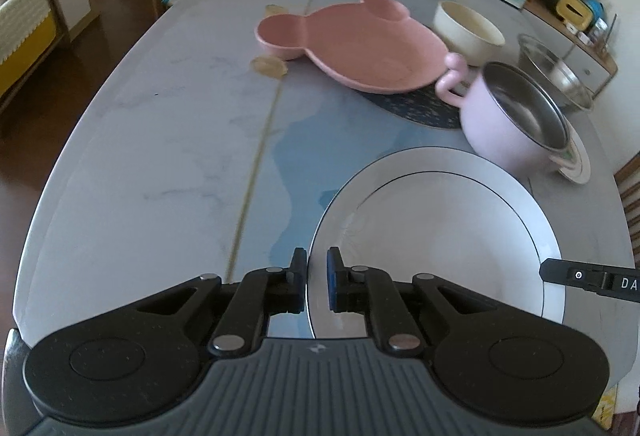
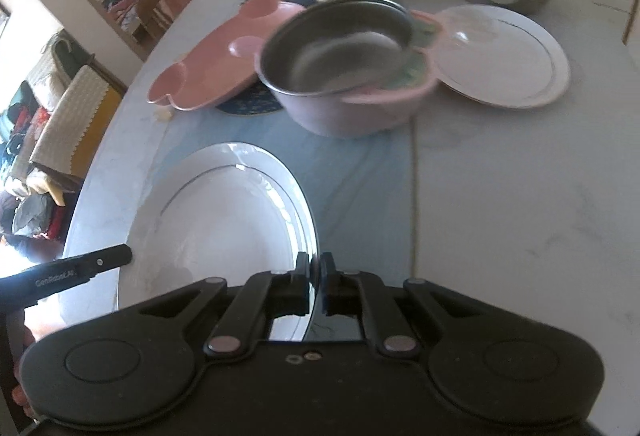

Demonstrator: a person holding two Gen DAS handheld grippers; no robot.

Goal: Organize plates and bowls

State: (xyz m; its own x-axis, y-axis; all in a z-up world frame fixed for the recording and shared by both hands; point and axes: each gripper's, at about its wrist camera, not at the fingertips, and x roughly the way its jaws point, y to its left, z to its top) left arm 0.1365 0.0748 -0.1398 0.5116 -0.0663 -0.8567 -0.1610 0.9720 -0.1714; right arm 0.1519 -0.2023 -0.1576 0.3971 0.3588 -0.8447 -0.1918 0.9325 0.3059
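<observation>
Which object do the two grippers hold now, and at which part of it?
Both hold the large white plate by its rim: the left gripper on the plate's left edge, the right gripper on the opposite edge.

Motion blurs the pink pot point(image 2: 344, 76); its far handle is indistinct.

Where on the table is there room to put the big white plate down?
Bare marble lies left of the gold seam, beside the pink bear plate. More lies right of the blue runner, below the second white plate. It's crowded around the pink pot.
</observation>
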